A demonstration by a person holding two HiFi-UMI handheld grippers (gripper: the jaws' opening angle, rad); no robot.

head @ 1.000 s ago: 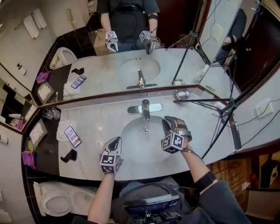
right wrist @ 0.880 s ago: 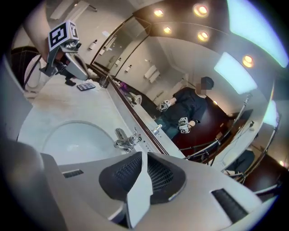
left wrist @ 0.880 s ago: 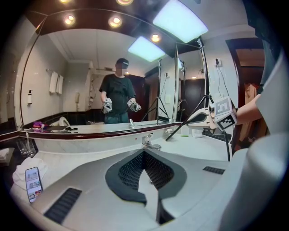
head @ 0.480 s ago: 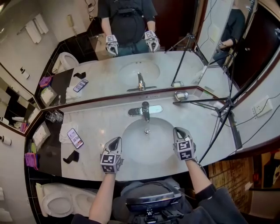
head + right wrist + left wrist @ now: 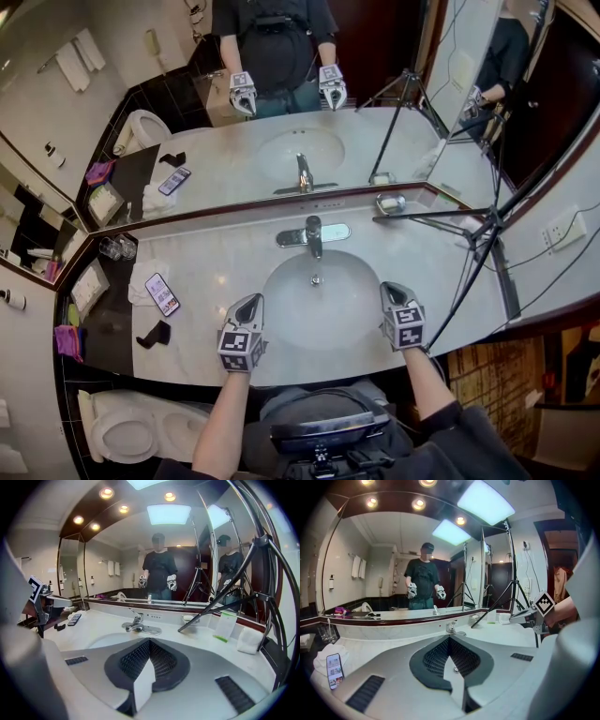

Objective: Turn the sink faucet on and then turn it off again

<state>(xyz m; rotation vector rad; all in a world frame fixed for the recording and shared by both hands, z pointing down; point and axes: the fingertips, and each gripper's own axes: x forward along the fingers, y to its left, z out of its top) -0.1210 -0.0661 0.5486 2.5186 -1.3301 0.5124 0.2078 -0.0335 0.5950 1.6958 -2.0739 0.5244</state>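
Observation:
The chrome faucet [image 5: 312,234] stands behind the oval sink basin [image 5: 319,305] in the white marble counter; no water stream is visible. My left gripper [image 5: 249,304] hovers at the basin's front left rim, shut with nothing between its jaws. My right gripper [image 5: 392,292] is at the basin's front right rim, also shut and empty, well short of the faucet. In the left gripper view the faucet [image 5: 450,627] shows just beyond the closed tips of the left gripper [image 5: 450,638]. From the right gripper view the faucet [image 5: 136,623] lies ahead and slightly left of the right gripper [image 5: 149,641].
A phone [image 5: 161,293] on a folded towel, drinking glasses [image 5: 117,247] and a small black object [image 5: 153,333] sit on the left. A soap dish [image 5: 391,202] and a tripod [image 5: 473,239] occupy the right. A mirror backs the counter; a toilet [image 5: 122,431] is at lower left.
My right gripper drew back from over the basin near the faucet to the front right rim, rolled upright and its jaws closed. The left gripper stayed put.

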